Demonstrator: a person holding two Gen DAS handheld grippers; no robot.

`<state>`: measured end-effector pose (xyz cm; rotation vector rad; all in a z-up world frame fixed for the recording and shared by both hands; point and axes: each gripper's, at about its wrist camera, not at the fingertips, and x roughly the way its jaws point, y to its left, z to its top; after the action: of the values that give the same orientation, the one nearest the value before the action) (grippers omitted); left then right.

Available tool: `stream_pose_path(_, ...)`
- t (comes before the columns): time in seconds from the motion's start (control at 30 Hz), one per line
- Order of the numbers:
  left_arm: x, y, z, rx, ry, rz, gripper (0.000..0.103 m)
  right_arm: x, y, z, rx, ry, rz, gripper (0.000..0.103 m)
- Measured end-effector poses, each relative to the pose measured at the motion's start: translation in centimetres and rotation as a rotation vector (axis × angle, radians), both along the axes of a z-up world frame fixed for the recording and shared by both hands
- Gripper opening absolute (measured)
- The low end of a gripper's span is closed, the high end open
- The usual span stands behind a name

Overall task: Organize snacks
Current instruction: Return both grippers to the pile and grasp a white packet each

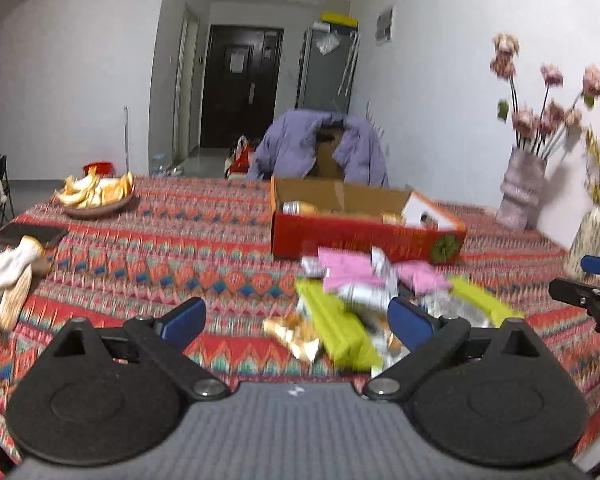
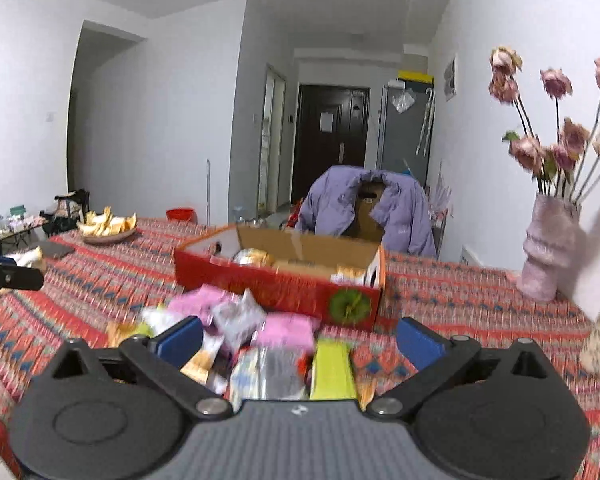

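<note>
Patterned red cloth covers the worktop (image 1: 204, 232). One loose heap of snack packets (image 1: 364, 300) lies on it just in front of one red cardboard box (image 1: 360, 236), which already holds several packets; two pink and two lime-green wrappers can be counted, the rest blurred. Left gripper (image 1: 296, 320) and right gripper (image 2: 300, 340) both stand wide apart, holding nothing. Around: one dish of orange peel (image 1: 96, 196), two vases (image 1: 520, 192), one jacket-draped chair (image 1: 320, 148).

White walls (image 2: 160, 120) flank a hallway ending at a dark door (image 2: 332, 136); nearer than it, a chair (image 1: 324, 148) wears a purple jacket.
</note>
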<state>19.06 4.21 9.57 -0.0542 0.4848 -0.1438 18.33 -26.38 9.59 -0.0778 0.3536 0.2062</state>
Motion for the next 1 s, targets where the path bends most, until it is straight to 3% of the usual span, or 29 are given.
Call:
stream_pose_path(0.17, -0.5, -0.9, -1.0, 0.067, 0.014, 0.002, 0.099, -1.5, 0.4, -2.1, -0.025, 0.041, -0.008, 0.103)
stream_pose_path(0.43, 1.4, -3.5, -1.9, 0.097, 0.032, -0.069, 0.099, -1.2, 0.3, -3.0, -0.006, 0.063, -0.028, 0.103)
stream_pose_path(0.8, 11.4, -8.3, -4.5, 0.140, 0.086, -0.196, 0.099, 2.2, 0.1, -4.0, 0.005, 0.119, -0.043, 0.103)
stream_pose_path(0.87, 13.3, -8.9, -5.4, 0.152, 0.118, -0.214, 0.092, 2.7, 0.3, -4.1, 0.005, 0.127, -0.038, 0.103)
stream_pose_path(1.0, 15.8, -8.9, -6.7, 0.109, 0.201, -0.252, 0.062, 3.6, 1.1, -4.4, 0.006, 0.137, -0.026, 0.103)
